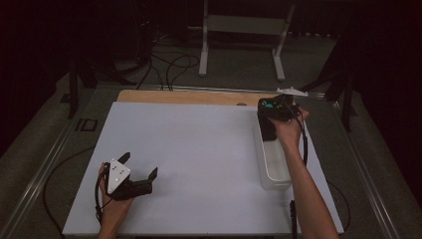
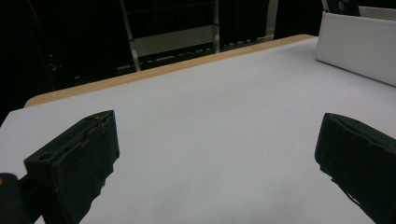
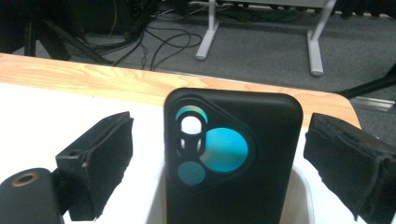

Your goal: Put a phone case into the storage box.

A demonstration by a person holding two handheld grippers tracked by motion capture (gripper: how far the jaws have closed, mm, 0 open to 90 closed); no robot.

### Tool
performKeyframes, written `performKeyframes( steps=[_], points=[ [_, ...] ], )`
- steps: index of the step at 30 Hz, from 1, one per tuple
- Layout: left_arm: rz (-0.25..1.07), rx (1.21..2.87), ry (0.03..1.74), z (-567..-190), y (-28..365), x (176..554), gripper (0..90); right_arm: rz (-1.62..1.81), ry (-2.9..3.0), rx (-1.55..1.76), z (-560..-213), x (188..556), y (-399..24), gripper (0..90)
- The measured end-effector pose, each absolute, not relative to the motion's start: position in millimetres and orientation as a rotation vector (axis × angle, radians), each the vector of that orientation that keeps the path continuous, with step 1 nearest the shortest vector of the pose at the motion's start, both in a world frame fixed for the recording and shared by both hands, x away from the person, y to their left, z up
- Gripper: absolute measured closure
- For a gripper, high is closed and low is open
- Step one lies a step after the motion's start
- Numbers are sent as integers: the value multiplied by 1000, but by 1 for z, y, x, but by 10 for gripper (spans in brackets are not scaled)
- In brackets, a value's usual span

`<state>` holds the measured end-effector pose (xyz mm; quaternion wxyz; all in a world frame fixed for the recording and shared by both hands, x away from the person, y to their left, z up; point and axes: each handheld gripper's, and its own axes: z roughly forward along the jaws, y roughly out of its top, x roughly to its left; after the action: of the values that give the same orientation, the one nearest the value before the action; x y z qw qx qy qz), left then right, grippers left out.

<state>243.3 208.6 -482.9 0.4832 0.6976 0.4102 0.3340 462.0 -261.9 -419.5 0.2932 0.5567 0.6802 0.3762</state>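
Observation:
A black phone case [image 3: 233, 158] with teal round cut-outs stands upright at the far end of a white bin [image 3: 302, 191]. My right gripper [image 3: 219, 121] is open around it, one jaw on each side with a gap to both. In the high view the case [image 1: 267, 125] and right gripper [image 1: 276, 112] are at the table's far right, over the bin [image 1: 274, 172]. My left gripper [image 1: 139, 164] rests open on the white board [image 1: 199, 144] at the near left. Nothing lies between the left gripper's [image 2: 217, 140] jaws.
The board lies on a wooden table whose edge [image 1: 189, 96] shows along the far side. The bin's wall [image 2: 355, 49] stands far right in the left gripper view. On the floor beyond are cables [image 1: 169, 67] and a white metal stand [image 1: 244, 25].

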Motion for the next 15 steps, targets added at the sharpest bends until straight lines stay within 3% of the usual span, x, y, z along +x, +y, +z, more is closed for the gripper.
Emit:
performKeyframes(
  steps=[15],
  points=[
    [802, 1707, 1004, -481, 211, 243, 2, 1006, 1902, 1387, -410, 438, -254, 82]
  ],
)
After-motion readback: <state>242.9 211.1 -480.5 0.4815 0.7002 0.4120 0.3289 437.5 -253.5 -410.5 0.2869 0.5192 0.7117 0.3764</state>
